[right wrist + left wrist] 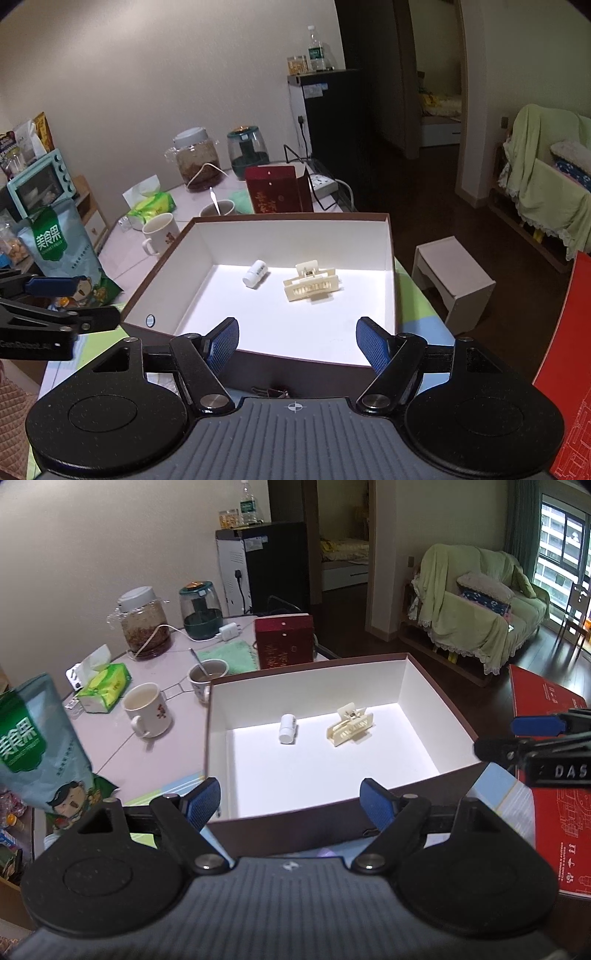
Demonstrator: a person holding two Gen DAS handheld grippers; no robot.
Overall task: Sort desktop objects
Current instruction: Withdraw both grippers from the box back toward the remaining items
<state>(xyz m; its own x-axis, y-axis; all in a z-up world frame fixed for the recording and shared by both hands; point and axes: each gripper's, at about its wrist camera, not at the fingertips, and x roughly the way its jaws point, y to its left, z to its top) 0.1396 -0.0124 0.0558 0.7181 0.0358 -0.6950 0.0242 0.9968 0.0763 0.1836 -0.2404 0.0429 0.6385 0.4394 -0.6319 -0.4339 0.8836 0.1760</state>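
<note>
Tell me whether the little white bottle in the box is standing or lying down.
Lying down. The white bottle rests on its side on the floor of the box, left of the cream hair clip.

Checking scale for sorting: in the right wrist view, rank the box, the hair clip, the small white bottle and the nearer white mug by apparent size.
1. Box
2. White mug, though it sits farther back
3. Hair clip
4. White bottle

Dim room, window daylight, fisheye-warped edges
</note>
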